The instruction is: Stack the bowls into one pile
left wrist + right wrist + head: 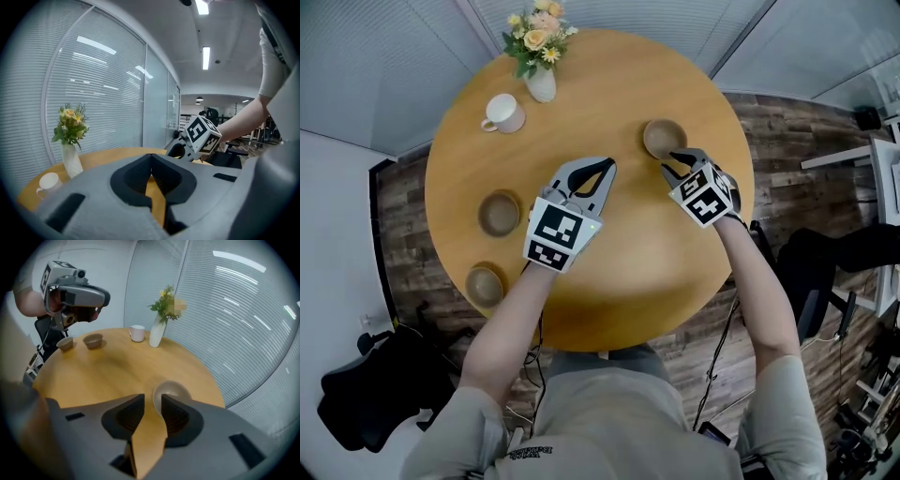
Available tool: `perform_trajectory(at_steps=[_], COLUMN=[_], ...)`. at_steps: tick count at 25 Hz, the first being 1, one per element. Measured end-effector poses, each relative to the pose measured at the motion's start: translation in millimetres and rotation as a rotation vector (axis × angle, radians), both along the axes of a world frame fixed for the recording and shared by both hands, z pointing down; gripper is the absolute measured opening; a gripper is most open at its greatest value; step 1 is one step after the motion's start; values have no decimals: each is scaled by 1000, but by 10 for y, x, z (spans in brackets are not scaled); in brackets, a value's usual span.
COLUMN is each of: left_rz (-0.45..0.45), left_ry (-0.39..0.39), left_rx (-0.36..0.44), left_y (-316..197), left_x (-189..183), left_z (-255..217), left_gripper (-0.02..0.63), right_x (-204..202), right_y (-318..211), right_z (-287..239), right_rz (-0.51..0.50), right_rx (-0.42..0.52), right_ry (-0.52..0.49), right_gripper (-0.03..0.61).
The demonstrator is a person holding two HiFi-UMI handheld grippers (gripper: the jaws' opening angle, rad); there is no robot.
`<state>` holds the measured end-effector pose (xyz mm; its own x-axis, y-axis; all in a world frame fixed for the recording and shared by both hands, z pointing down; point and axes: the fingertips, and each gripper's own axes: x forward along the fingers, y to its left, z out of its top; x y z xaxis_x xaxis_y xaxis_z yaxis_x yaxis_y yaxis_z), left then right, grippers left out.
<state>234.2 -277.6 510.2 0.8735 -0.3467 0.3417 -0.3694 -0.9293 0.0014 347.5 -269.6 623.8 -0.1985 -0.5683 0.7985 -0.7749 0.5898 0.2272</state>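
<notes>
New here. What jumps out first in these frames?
Two marker-cube grippers are over a round wooden table. The right gripper has its jaws apart right at a tan bowl, and the left gripper is held over mid-table with its jaws together. A second bowl and a third bowl stand apart near the table's left edge. A vase of flowers and a white mug mark the far side.

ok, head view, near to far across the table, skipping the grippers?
nearest bowl → middle bowl → far bowl → vase of flowers. Mug left out: its depth overlaps its neighbours.
</notes>
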Motion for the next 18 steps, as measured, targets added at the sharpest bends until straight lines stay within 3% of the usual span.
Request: perform_trajectory(at_steps=[9, 18], left_rz=[35, 18], left_ry=[-50, -58], left_rx=[-89, -144], left_y=[178, 255], left_x=[-21, -141], left_z=[488, 652], left_gripper=[21, 21], right_x=[28, 71], right_y=[-91, -208], right_z=[529, 696], right_rz=[16, 3], right_rx=[-70, -59], right_ry=[35, 128], right_gripper=[110, 47])
